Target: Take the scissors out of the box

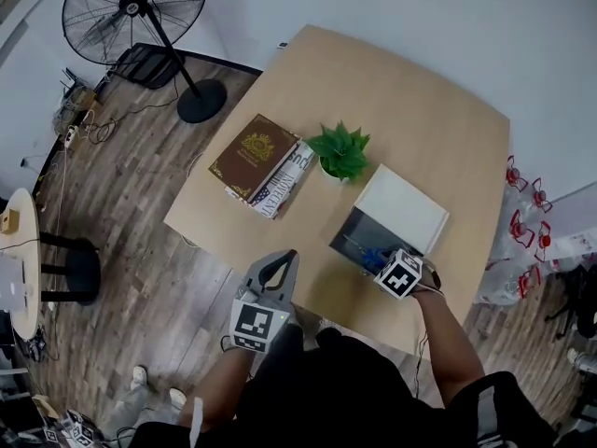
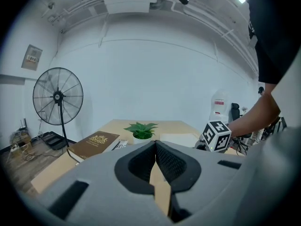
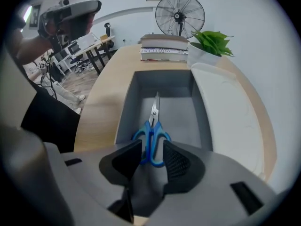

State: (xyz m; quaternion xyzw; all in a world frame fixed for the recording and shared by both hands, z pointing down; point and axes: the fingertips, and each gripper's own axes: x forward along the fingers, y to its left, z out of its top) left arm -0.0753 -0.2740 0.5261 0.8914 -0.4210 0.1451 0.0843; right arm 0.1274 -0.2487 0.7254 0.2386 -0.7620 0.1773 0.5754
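Blue-handled scissors (image 3: pixel 151 131) lie flat in the open grey box (image 3: pixel 123 114), blades pointing toward its far end. My right gripper (image 3: pixel 153 152) points steeply down into the box with its jaws apart. The blue handles show in the gap just beyond the pads, and no pad presses on them. From the head view, the right gripper (image 1: pixel 381 261) hangs over the box (image 1: pixel 347 233) at its near end, where the scissors (image 1: pixel 371 254) show as a blue spot. My left gripper (image 1: pixel 278 267) is held off the table's near edge. Its fingertips (image 2: pixel 155 145) meet with nothing between them.
The box's white lid (image 1: pixel 401 208) lies right beside the box on the far side. A small potted plant (image 1: pixel 340 152) and a stack of books (image 1: pixel 254 154) stand further along the wooden table (image 1: pixel 410 110). A floor fan (image 1: pixel 140 12) stands off the table at the far left.
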